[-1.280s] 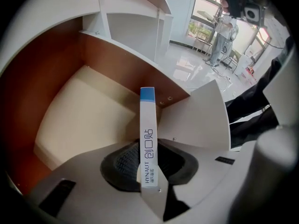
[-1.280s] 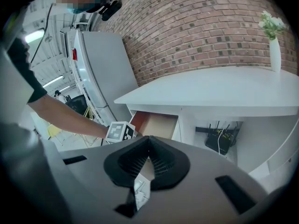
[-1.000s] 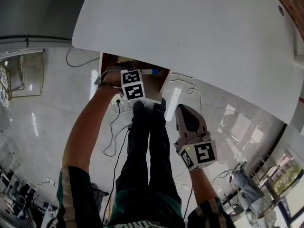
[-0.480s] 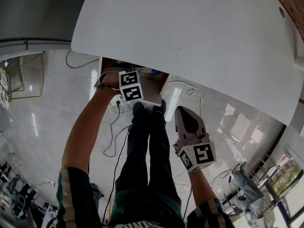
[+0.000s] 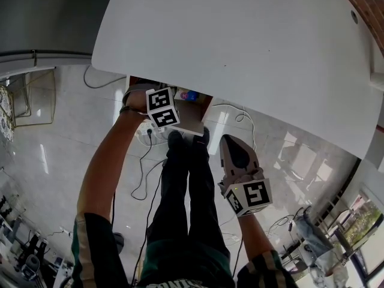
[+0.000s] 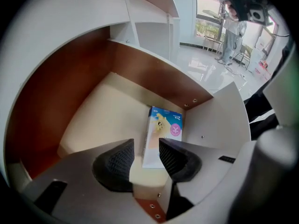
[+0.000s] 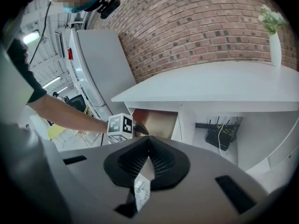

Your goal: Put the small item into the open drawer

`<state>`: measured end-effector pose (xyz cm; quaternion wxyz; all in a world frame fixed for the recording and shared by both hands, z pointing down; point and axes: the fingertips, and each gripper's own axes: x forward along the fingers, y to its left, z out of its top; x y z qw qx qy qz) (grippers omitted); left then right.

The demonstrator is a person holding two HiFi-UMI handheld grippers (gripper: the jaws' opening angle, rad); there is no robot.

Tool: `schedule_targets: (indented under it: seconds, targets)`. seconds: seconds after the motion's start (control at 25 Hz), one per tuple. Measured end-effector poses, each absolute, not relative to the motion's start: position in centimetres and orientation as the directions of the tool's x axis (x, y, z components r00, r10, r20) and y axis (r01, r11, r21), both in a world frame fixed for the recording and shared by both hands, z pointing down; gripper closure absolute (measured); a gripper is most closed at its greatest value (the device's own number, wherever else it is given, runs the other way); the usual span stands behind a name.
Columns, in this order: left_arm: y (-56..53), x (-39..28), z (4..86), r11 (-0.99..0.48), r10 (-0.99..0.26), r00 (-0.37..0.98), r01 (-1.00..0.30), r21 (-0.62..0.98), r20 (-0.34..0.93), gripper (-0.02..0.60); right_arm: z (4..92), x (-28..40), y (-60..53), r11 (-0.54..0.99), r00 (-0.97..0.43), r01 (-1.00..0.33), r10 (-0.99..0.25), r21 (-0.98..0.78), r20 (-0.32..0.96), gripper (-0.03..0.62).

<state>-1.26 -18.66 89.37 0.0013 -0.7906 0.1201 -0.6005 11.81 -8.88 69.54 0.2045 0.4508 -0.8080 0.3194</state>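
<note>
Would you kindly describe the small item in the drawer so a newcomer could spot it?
Under the white desk stands an open drawer with brown walls. In a corner of its pale floor lies a small box, the only thing there: blue top, yellow figure, pink circle.

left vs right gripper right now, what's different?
The left gripper has its fingers apart and opening, the small box lying loose beyond the gap; the right gripper has its fingers together, with nothing between. The left gripper reaches into the open drawer; the right gripper hangs back from the desk. Both have dark ribbed fingers.
</note>
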Motion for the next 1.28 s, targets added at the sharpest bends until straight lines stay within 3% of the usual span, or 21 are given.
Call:
schedule_targets:
  seconds: [0.28, 0.48, 0.76, 1.28]
  targets:
    - [-18.4, -1.3, 87.8, -0.963, -0.218, 0.262, -0.215, -0.163, 0.94, 0.423, 68.2, 10.9, -9.8, 0.387, -0.519, -0.855, -0.613, -0.347, 0.596, 0.571]
    - [-18.5, -2.3, 85.7, -0.948, -0.264, 0.261, -0.246, -0.201, 0.928, 0.523, 68.3, 10.6, -9.0, 0.427, -0.529, -0.846, -0.588, -0.32, 0.612, 0.571]
    - [-17.4, -3.4, 81.8, -0.878, -0.365, 0.279, -0.421, -0.228, 0.888, 0.561, 67.0, 9.6, -8.7, 0.44, -0.532, -0.842, -0.585, -0.312, 0.612, 0.571]
    - [-11.9, -5.5, 71.8, -0.695, -0.453, 0.324, -0.712, -0.101, 0.831, 0.568, 61.3, 7.8, -8.7, 0.486, -0.536, -0.834, -0.599, -0.262, 0.595, 0.571]
